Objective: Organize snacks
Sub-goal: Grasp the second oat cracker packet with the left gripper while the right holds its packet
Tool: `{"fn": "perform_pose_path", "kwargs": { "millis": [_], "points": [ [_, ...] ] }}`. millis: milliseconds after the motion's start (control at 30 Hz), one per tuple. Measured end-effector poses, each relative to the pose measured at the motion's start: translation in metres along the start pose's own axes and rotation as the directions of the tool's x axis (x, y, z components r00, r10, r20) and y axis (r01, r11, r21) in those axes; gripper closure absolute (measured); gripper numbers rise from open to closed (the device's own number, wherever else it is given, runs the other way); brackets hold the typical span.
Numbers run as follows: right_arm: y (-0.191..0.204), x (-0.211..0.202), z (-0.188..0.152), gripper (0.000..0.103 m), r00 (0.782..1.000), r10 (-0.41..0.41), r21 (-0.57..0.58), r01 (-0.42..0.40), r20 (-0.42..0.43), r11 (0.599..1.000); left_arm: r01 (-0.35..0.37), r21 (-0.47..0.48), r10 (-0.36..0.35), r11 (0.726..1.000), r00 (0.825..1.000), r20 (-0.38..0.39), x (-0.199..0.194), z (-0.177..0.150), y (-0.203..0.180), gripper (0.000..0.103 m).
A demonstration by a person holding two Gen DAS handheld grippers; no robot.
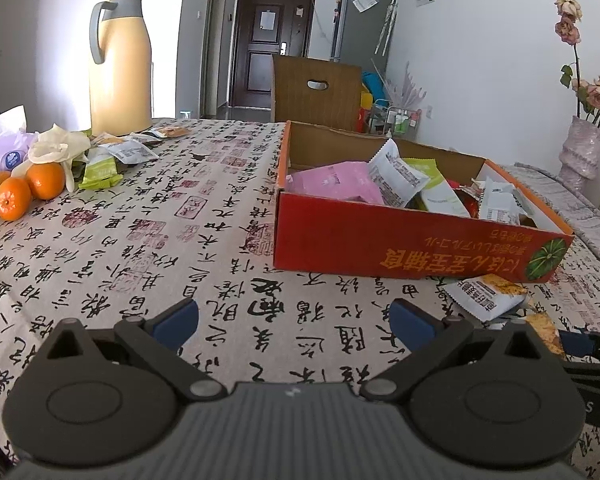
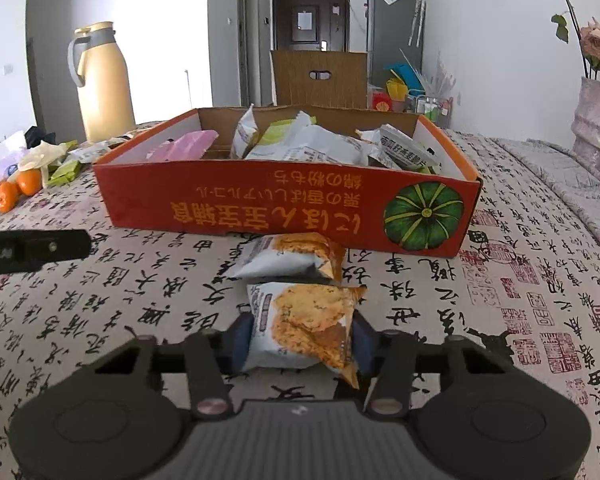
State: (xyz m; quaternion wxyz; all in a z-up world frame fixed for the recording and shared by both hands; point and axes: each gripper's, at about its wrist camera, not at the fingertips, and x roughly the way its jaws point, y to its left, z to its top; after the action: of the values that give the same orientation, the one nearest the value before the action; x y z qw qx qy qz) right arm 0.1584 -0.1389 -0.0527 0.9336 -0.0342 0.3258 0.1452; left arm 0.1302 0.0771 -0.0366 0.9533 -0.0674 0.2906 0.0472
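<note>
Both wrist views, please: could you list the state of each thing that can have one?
Left gripper: open, nothing between its fingers.
Right gripper: shut on the near snack pack.
Far snack pack: lying loose on the tablecloth, against the box.
Box: open-topped, partly filled with packets.
Flask: upright, lid on.
Oranges: whole, unpeeled.
Door: shut.

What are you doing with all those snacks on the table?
Someone is tidying snack packets into the red cardboard box. The right gripper has its pads against the sides of an orange-and-white cracker packet lying on the tablecloth, just in front of the box. A second matching packet lies beside the box wall. The left gripper is open and holds nothing. More packets wait near the oranges.
</note>
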Motion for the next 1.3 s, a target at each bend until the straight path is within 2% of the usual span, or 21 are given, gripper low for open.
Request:
{"fn": "perform_pose_path", "kwargs": {
  "millis": [300,433,833,1067,1300],
  "points": [
    [-0.015,-0.02,-0.001,0.058,0.998,0.018,0.032,-0.02,0.059,0.999,-0.019,0.017,0.019,1.0,1.0,-0.023,0.001,0.004,-0.005,0.0],
    [-0.031,-0.028,0.001,0.058,0.996,0.002,0.044,-0.006,0.087,0.999,0.0,0.018,0.001,1.0,0.999,-0.052,0.0,0.01,-0.016,0.0],
    [-0.089,-0.039,0.014,0.058,0.985,-0.052,0.063,0.042,0.165,0.997,0.063,0.075,-0.055,0.995,0.993,-0.105,0.005,0.028,-0.104,0.0],
    [-0.125,-0.028,0.022,0.058,0.977,-0.109,0.112,0.089,0.186,0.99,0.042,0.055,-0.03,0.998,0.98,-0.195,0.037,0.03,-0.142,0.0],
    [-0.146,-0.012,0.016,0.058,0.976,-0.119,0.195,0.082,0.184,0.977,0.014,0.068,0.003,0.998,0.969,-0.246,0.062,0.026,-0.17,0.0]
  ]
}}
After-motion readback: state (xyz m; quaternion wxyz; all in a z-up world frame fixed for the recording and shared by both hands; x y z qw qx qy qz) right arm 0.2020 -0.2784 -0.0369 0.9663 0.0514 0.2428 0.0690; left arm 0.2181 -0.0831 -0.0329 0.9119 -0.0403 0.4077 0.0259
